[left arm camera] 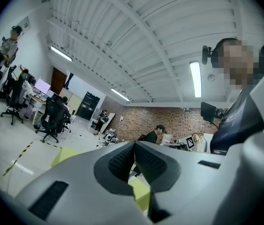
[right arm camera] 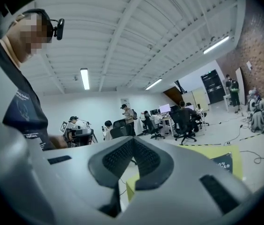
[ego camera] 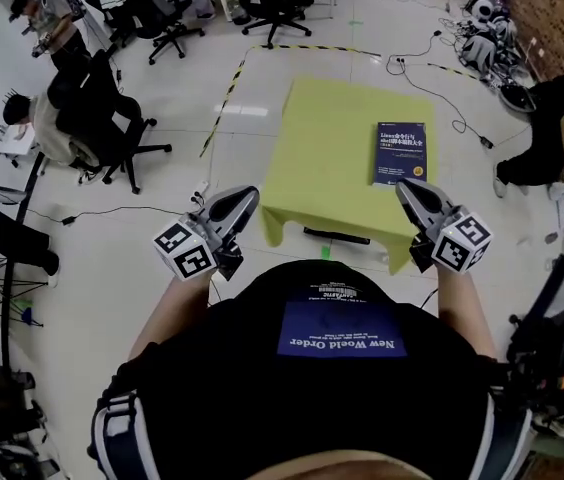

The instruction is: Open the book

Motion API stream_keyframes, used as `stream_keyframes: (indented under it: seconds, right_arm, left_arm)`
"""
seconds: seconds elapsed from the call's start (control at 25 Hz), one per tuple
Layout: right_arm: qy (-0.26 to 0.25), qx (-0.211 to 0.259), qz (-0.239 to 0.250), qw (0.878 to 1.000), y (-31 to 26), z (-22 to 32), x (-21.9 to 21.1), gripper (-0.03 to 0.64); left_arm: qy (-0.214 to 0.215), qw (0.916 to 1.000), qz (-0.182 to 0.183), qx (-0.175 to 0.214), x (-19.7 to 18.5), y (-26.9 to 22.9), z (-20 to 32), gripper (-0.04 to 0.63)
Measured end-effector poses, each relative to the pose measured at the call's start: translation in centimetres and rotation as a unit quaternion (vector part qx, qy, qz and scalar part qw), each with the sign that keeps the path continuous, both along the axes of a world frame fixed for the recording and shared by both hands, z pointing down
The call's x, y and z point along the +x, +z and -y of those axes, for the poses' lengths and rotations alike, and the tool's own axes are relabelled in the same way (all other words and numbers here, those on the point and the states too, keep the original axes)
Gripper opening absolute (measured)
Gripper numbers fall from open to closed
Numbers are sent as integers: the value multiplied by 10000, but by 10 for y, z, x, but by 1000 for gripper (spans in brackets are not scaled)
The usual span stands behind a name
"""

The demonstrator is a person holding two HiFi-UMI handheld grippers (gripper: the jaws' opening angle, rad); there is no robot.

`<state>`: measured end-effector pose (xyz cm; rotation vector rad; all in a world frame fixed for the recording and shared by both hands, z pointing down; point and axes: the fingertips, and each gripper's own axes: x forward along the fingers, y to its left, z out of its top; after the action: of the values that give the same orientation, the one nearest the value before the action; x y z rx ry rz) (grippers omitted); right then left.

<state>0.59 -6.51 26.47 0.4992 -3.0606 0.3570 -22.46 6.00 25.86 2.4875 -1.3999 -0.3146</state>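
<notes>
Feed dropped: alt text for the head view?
A closed blue book lies on the right side of a yellow-green table. The left claw and right claw, both shut and empty, hover by the table's near edge, clear of the book.

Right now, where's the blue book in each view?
Head view: the blue book lies closed on the right part of the yellow table.
Left gripper view: the book is not made out; only the table shows.
Right gripper view: the book is at lower right, on the table.
Shared landmark: the yellow table.
</notes>
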Motion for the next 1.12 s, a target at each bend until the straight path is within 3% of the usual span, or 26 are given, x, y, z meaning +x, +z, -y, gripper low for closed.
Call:
stream_keyframes:
  seconds: [0.2, 0.48, 0.6, 0.76, 1.0, 1.12]
  right_arm:
    - [181, -100, -65, 9998, 13, 42, -19, -12]
    - [1032, -40, -77, 9946, 4, 107, -71, -12]
    - [1370, -41, -187, 9904, -3, 133, -91, -12]
    - [1733, -342, -8, 9843, -7, 159, -112, -12]
    - [1842, -479, -194, 9815, 9, 185, -108, -12]
    - [1744, -511, -135, 9833, 14, 209, -89, -12]
  left_arm:
    - [133, 9998, -156, -23, -24, 10, 53, 6]
    - [889, 9954, -322, 130, -89, 13, 150, 6]
    - [1315, 9910, -152, 178, -114, 11, 191, 6]
    - [1655, 9861, -132, 111, -140, 15, 230, 6]
    - [1864, 9821, -256, -4, -124, 24, 267, 6]
    - [1748, 9845, -101, -62, -103, 29, 278, 6]
